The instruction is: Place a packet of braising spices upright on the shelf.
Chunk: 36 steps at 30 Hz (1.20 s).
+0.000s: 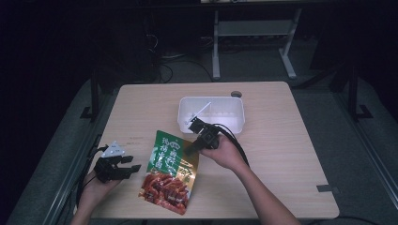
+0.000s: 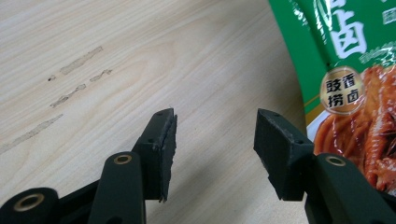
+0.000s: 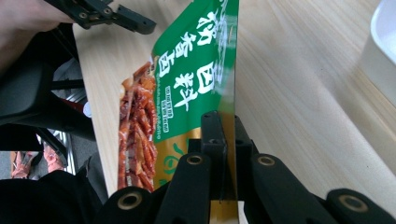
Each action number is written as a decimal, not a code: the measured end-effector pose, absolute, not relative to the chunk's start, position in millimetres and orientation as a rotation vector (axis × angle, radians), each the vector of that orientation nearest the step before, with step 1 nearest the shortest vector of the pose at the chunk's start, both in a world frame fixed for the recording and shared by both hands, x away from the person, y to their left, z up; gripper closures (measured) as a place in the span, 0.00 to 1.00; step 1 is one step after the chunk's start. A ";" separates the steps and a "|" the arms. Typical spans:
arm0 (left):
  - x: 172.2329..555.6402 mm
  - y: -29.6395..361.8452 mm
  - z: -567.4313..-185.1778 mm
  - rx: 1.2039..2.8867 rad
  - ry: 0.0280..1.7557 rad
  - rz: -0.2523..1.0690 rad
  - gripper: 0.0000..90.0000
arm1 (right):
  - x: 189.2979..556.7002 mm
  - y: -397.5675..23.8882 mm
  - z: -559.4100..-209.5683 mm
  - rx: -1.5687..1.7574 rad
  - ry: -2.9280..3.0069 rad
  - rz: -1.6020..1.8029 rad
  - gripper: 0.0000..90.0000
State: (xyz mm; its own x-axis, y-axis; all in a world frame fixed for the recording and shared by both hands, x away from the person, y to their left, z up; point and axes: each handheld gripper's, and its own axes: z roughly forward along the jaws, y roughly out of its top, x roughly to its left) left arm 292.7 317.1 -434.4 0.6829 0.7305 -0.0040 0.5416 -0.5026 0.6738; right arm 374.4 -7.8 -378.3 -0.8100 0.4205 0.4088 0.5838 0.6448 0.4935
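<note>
My right gripper (image 3: 224, 126) is clamped on the edge of the green and gold foil snack pouch printed with red braised meat (image 1: 170, 172). In the right gripper view its two black jaws stand pressed together with the pouch's gold edge pinched between them; the pouch wall runs edge-on away from the camera, so I read its print only at a slant. In the high view the pouch rests on the light wooden table (image 1: 281, 154), near the front edge, left of centre. Its right edge is at the right gripper (image 1: 191, 147), whose jaw tips are small and dark there, and I cannot make out whether that edge is lifted clear of the wood.

My left gripper (image 2: 215, 140) is open. Its jaws stand well apart over bare wood with nothing between the pads. No earlier view is available to compare. The pouch is cut off at the right border of the left gripper view, just beside the right-hand jaw; I cannot tell whether it touches that jaw. In the high view the left gripper (image 1: 131, 168) sits near the table's left front corner, just left of the pouch.

The white rectangular plastic tub (image 1: 234, 123) stands behind the right hand, mid-table. Its near left corner is hidden by the gripper's body and cable.
</note>
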 end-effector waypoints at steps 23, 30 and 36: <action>293.3 319.8 -435.1 2.216 0.990 0.385 0.52 | 350.9 -16.1 -322.9 -0.718 -2.602 -1.044 0.99; 293.6 320.5 -435.4 2.219 0.991 0.382 0.51 | 341.9 -12.4 -305.9 -0.676 -2.598 -1.081 0.99; 293.4 320.3 -435.0 2.217 0.989 0.385 0.51 | 338.2 -13.5 -291.6 -0.673 -2.617 -1.101 0.99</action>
State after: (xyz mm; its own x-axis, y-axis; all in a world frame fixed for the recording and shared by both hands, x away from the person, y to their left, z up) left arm 293.4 320.3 -435.0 0.6689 0.7433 -0.0037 0.5456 -0.4876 0.6816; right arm 338.2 -13.5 -291.6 -0.8700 0.3244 0.3714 0.4923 0.6139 0.6170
